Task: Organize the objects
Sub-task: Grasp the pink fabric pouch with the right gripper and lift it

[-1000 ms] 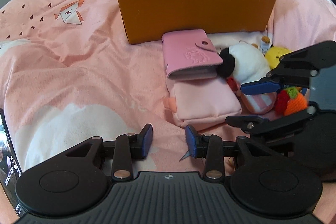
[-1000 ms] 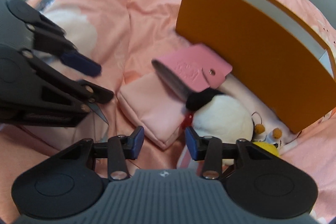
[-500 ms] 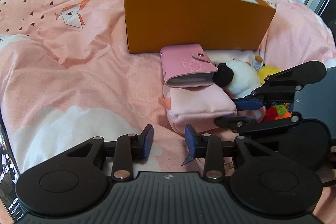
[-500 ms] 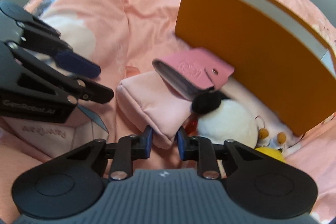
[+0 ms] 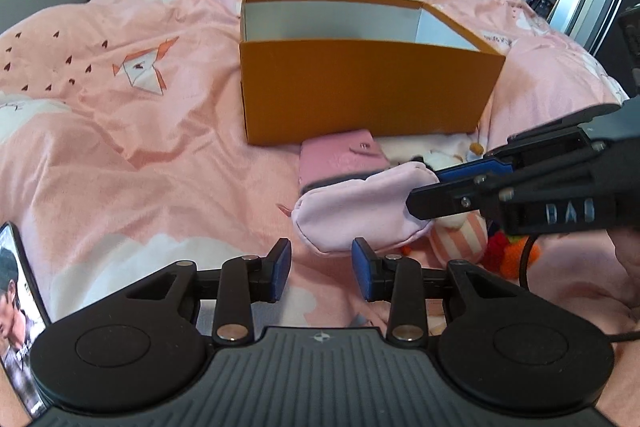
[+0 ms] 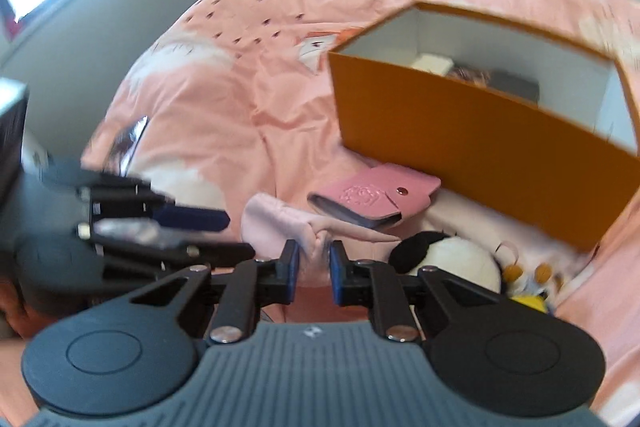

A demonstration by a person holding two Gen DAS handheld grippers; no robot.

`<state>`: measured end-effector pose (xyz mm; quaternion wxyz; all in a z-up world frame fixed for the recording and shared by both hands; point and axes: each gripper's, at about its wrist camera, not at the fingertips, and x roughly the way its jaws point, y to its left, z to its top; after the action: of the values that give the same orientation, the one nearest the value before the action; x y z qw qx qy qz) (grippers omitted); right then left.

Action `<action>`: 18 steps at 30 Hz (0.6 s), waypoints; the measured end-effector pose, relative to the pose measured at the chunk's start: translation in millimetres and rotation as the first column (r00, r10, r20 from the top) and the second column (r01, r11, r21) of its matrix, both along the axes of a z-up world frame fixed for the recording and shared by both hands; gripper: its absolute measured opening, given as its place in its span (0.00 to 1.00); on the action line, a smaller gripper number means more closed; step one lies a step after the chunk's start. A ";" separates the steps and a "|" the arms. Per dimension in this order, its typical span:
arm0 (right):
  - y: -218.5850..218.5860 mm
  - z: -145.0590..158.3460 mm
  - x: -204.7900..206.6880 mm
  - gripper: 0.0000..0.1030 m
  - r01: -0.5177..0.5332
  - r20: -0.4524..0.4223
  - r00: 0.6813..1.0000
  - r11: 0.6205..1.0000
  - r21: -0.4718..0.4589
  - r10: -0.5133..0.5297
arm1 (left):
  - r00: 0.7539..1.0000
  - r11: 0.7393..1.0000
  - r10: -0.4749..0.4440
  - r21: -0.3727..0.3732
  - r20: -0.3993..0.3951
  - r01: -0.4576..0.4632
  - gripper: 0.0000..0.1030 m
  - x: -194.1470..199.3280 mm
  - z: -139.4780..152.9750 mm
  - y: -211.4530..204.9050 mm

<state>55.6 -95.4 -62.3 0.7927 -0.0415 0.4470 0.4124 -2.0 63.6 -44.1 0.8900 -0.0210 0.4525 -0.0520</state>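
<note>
My right gripper (image 6: 314, 267) has its jaws closing tight on a pinched fold of the pale pink pouch (image 6: 276, 223). From the left wrist view the pouch (image 5: 352, 211) hangs lifted off the bed, held at its right end by the right gripper (image 5: 428, 189). Behind it a pink snap wallet (image 5: 340, 157) (image 6: 372, 195) lies against the orange box (image 5: 360, 91) (image 6: 480, 135). My left gripper (image 5: 320, 269) (image 6: 236, 235) is open and holds nothing, just in front of the pouch.
A white and black plush (image 6: 448, 259), a small yellow toy (image 6: 528, 291) and a red and orange crochet piece (image 5: 512, 251) lie right of the pouch. The box holds a white item (image 6: 432, 63) and a dark item (image 6: 512, 85). A phone (image 5: 16, 307) lies at the left.
The right gripper has closed on the pale pink pouch and raised it off the bed, rolling as it rose. The left gripper has lifted a little, still open.
</note>
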 end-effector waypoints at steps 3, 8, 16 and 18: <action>0.9 -6.0 13.7 0.16 0.070 -0.051 0.996 0.997 0.039 -0.068 | 0.999 0.999 0.032 -0.017 0.020 -0.031 0.41 6.5 -1.9 3.8; 13.0 0.4 21.1 0.16 0.113 0.000 0.994 0.991 0.072 -0.113 | 0.993 0.997 0.077 0.000 0.087 -0.077 0.41 10.5 4.0 8.7; 30.1 -2.6 46.0 0.00 0.200 0.066 0.977 0.979 0.030 -0.202 | 0.998 0.999 0.036 -0.003 0.047 -0.036 0.41 21.8 -8.2 6.9; 29.8 -7.6 48.5 0.00 0.209 0.085 0.974 0.978 0.006 -0.209 | 1.000 0.999 0.026 -0.029 0.012 -0.025 0.41 25.4 -12.8 6.5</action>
<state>104.1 -65.6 -69.9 0.8501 -0.0129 0.4151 0.3239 23.3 70.2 -56.9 0.8929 -0.0395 0.4460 -0.0474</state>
